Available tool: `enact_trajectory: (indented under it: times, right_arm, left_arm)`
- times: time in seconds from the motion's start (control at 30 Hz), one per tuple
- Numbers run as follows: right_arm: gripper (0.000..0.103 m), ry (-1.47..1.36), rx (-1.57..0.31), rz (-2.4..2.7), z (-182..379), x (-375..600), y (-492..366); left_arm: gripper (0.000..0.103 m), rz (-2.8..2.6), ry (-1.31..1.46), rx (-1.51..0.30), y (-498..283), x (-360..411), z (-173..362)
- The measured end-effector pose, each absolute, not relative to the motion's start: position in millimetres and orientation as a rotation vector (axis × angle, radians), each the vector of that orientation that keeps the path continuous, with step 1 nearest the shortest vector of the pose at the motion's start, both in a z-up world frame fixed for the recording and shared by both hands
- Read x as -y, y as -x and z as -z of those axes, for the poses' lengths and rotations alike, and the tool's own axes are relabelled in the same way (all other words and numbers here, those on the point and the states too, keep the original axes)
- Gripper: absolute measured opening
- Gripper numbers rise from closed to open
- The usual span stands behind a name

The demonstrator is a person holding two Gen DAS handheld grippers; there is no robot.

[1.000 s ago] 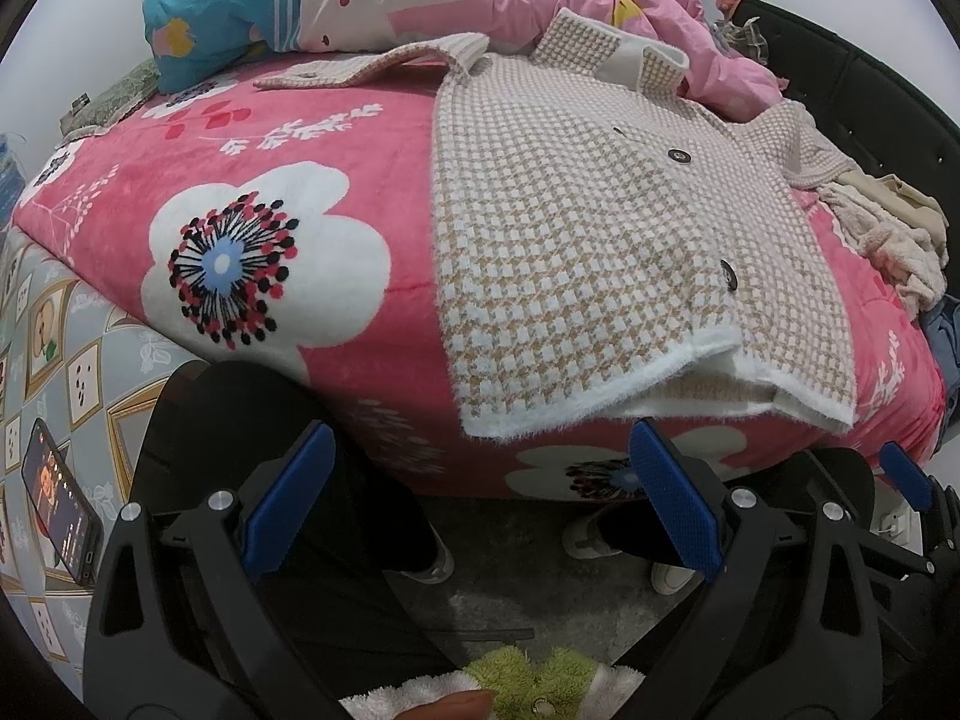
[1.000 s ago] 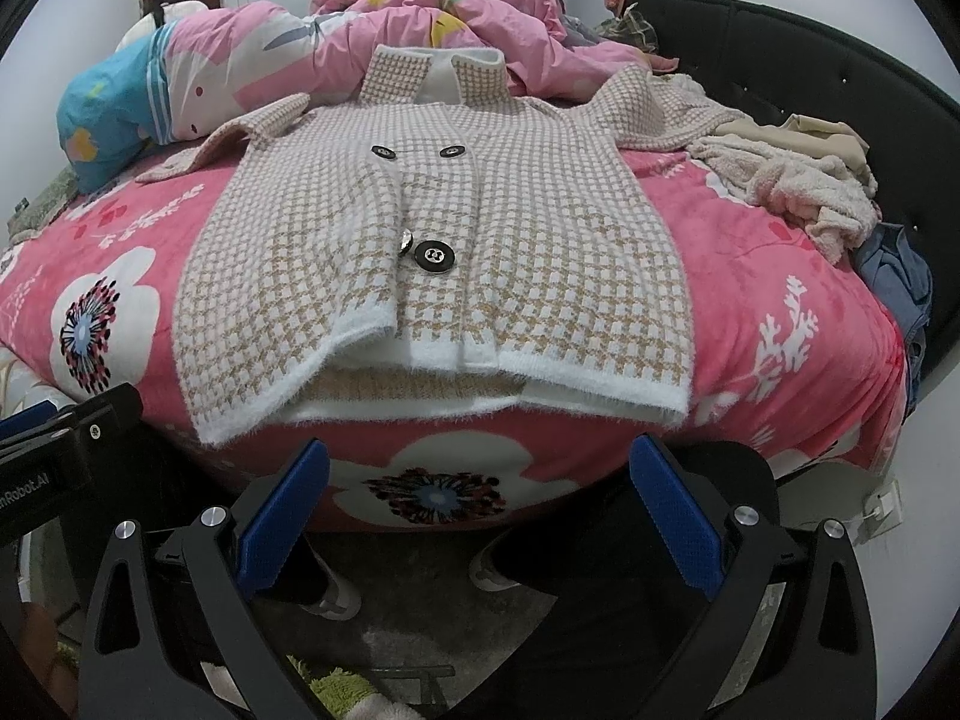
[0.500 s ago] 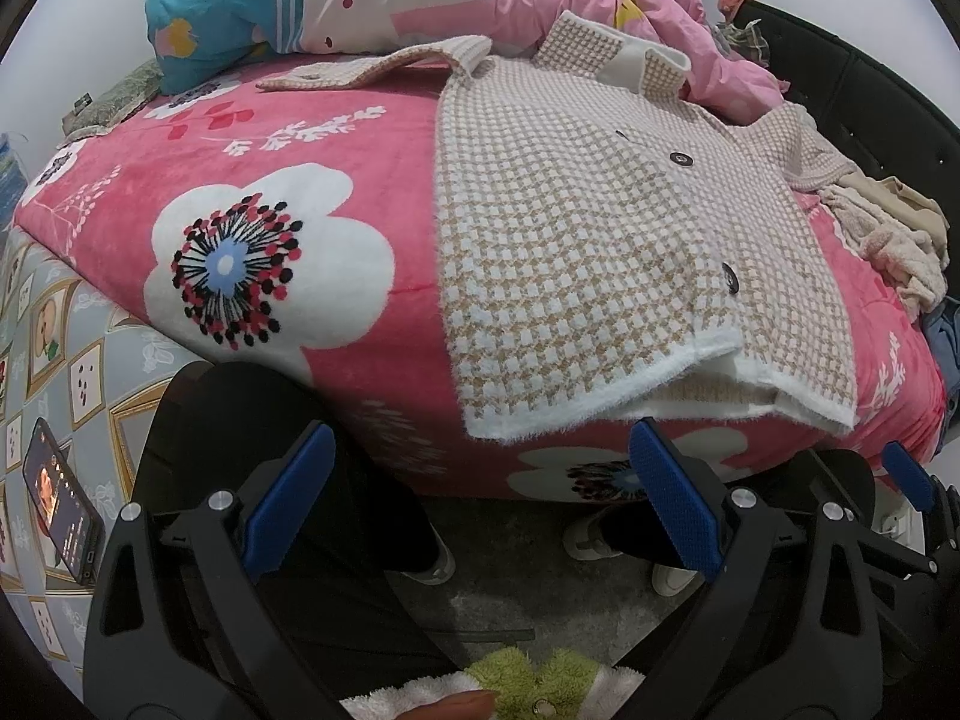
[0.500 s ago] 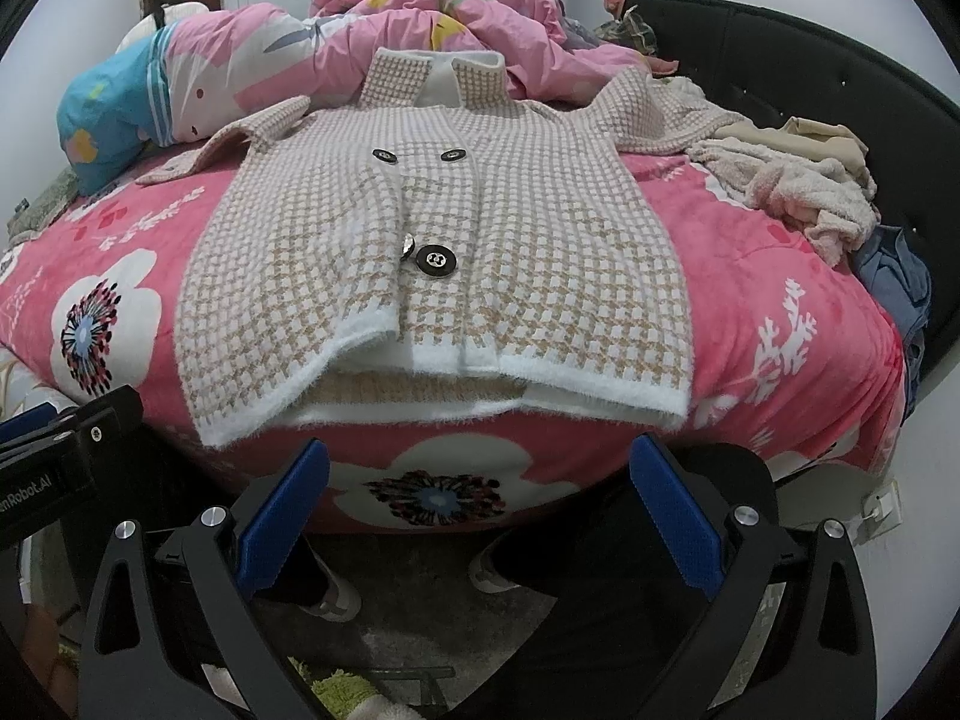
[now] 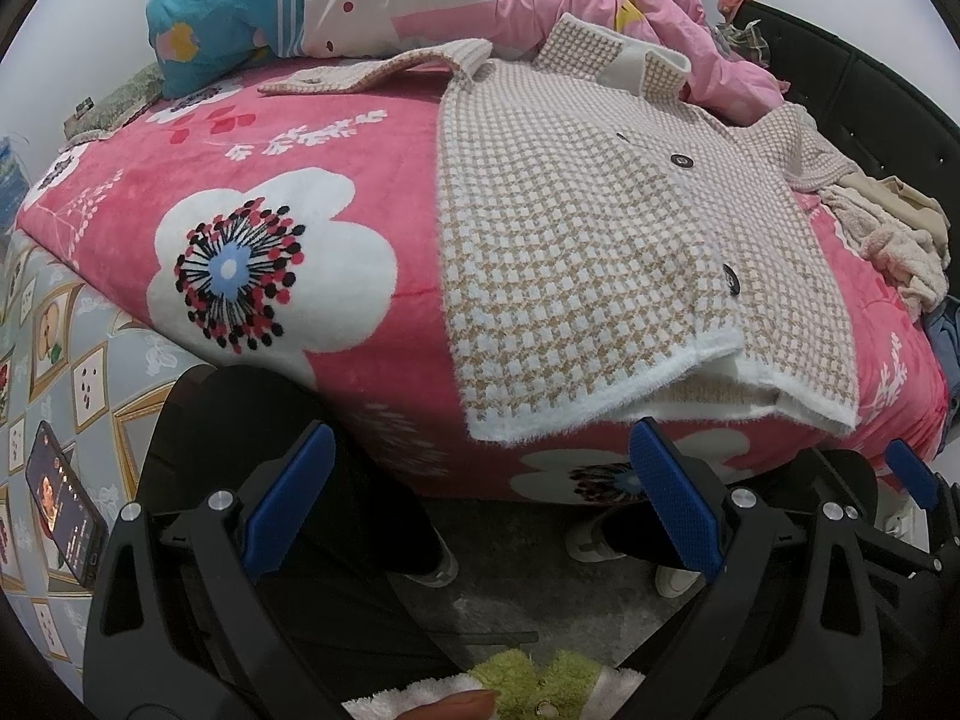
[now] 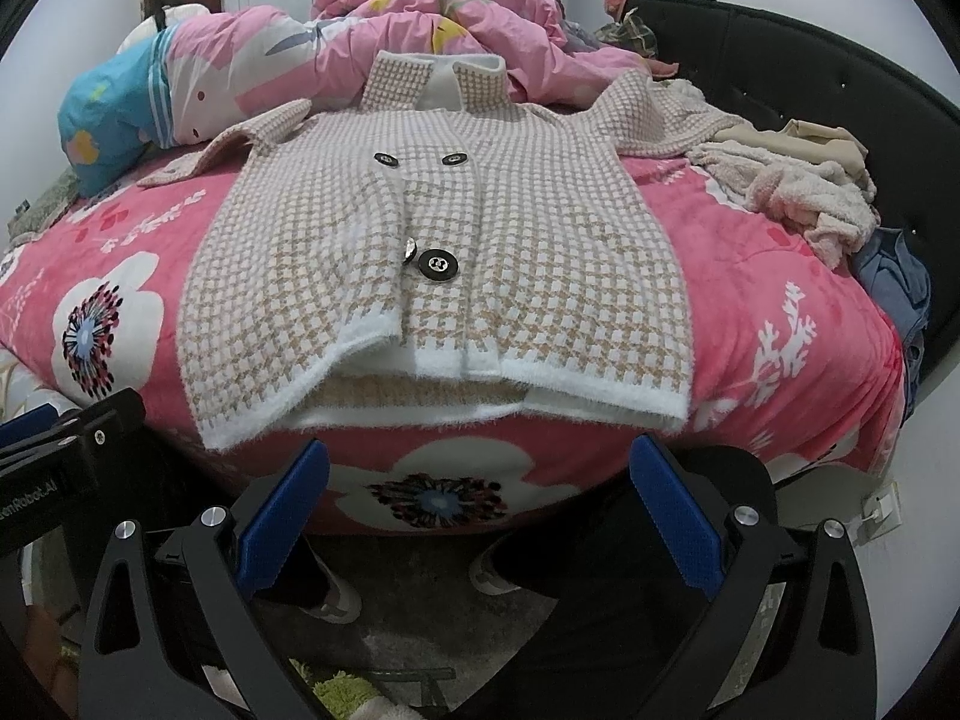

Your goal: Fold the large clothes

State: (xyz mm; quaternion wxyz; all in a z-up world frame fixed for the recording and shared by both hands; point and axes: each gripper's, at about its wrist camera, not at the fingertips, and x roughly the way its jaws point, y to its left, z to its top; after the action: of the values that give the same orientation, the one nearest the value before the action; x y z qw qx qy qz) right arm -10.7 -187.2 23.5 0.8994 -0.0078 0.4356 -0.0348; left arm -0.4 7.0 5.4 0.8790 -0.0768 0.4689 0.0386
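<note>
Fingers spread wide and empty on both grippers: left gripper [image 5: 480,498] and right gripper [image 6: 477,510] hover short of the bed edge. Beyond, at 12 o'clock in the right view, the checked jacket [image 6: 444,264] lies flat, buttoned, on the pink floral blanket [image 6: 774,324]. Farther, a rumpled duvet [image 6: 420,18].

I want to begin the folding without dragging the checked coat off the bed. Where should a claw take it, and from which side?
Probably at the white fuzzy hem, coming from the foot of the bed, where both open claws, left claw and right claw, hang now. The checked coat lies flat and buttoned, but its hem hangs loose at the pink blanket edge, with layers gaping there.
</note>
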Motion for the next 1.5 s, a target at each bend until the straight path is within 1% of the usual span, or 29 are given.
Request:
enact_trajectory:
  times: [1.2,1.5]
  right_arm:
    - [0.098,0.03,-0.883,0.082,-32.7,185.7,7.9]
    - [0.098,0.038,-0.883,0.09,-34.6,185.5,-5.2]
  left_arm:
    - [0.095,-0.092,0.145,-0.962,-1.6,-10.5,-12.6]
    - [0.095,-0.098,0.138,-0.966,-13.9,-10.1,-14.0]
